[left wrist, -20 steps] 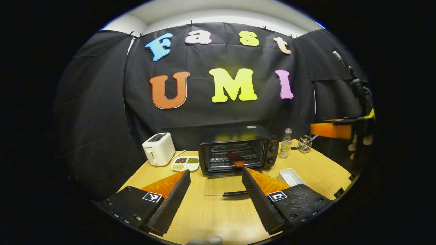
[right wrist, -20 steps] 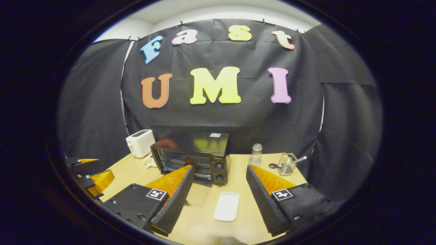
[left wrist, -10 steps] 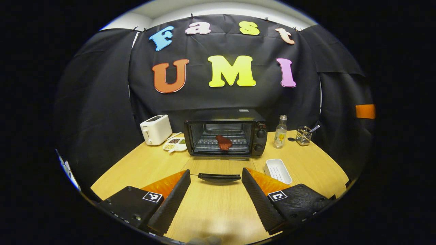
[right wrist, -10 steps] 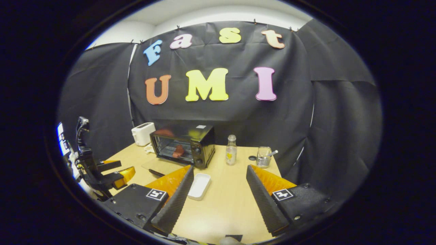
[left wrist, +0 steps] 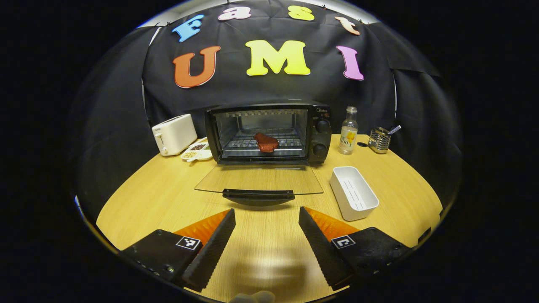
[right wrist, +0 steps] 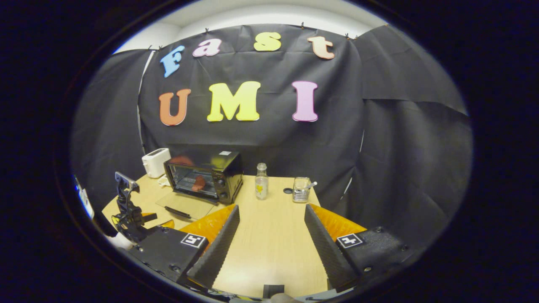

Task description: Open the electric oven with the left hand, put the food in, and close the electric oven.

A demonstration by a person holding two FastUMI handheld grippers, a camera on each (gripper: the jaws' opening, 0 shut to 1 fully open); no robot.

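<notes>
The black electric oven (left wrist: 269, 128) stands at the back of the wooden table (left wrist: 160, 189) with its glass door (left wrist: 259, 180) folded down flat. The door handle (left wrist: 258, 196) faces me. A reddish-brown piece of food (left wrist: 265, 142) lies on the rack inside. My left gripper (left wrist: 266, 212) is open and holds nothing, its tips just short of the handle. My right gripper (right wrist: 272, 208) is also open and holds nothing, over the table to the right of the oven (right wrist: 205, 176), well back from it. The food (right wrist: 198, 183) shows through the opening there. The left gripper (right wrist: 130, 212) shows at the far left.
A white tray (left wrist: 353, 193) lies right of the door. A white toaster (left wrist: 174, 134) and a divided plate (left wrist: 196, 152) stand left of the oven. A small bottle (left wrist: 347, 130) and a wire holder (left wrist: 379, 139) stand to its right.
My left gripper has dropped lower and come nearer the oven, up to the handle of the open door. My right gripper has drawn back to the right, and the white tray has left its view.
</notes>
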